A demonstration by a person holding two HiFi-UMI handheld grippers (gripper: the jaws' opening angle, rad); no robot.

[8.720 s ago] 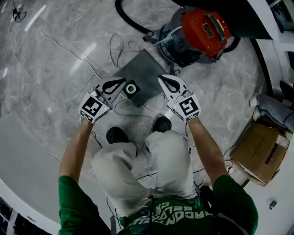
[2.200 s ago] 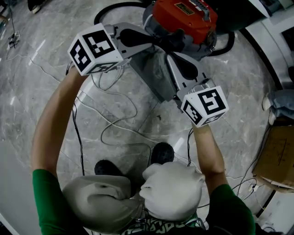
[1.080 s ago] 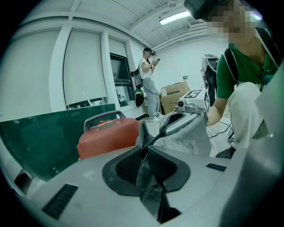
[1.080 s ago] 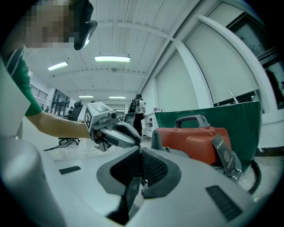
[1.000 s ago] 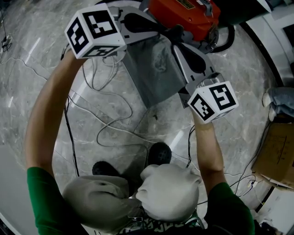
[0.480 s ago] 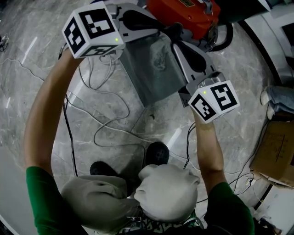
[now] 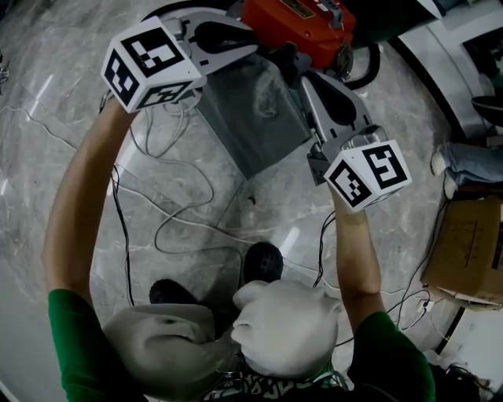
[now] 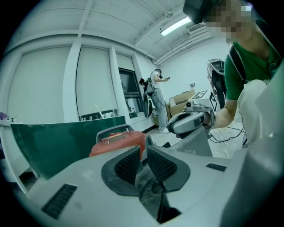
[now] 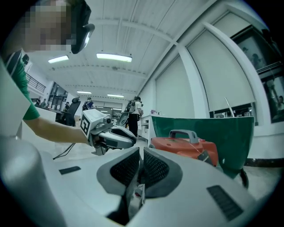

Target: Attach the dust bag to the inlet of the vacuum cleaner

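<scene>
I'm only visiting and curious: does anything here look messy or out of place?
Loose cables snake across the floor right beside the person's shoes, a tangle that looks easy to trip on. The grey dust bag looks creased near its middle. Nothing else stands out.

overhead head view, level gripper views, vacuum cleaner (image 7: pixel 292 22) in all

Dim head view, glare streaking the marble floor (image 7: pixel 55 86); bright ceiling strips (image 9: pixel 114 57), fisheye-warped edges.
</scene>
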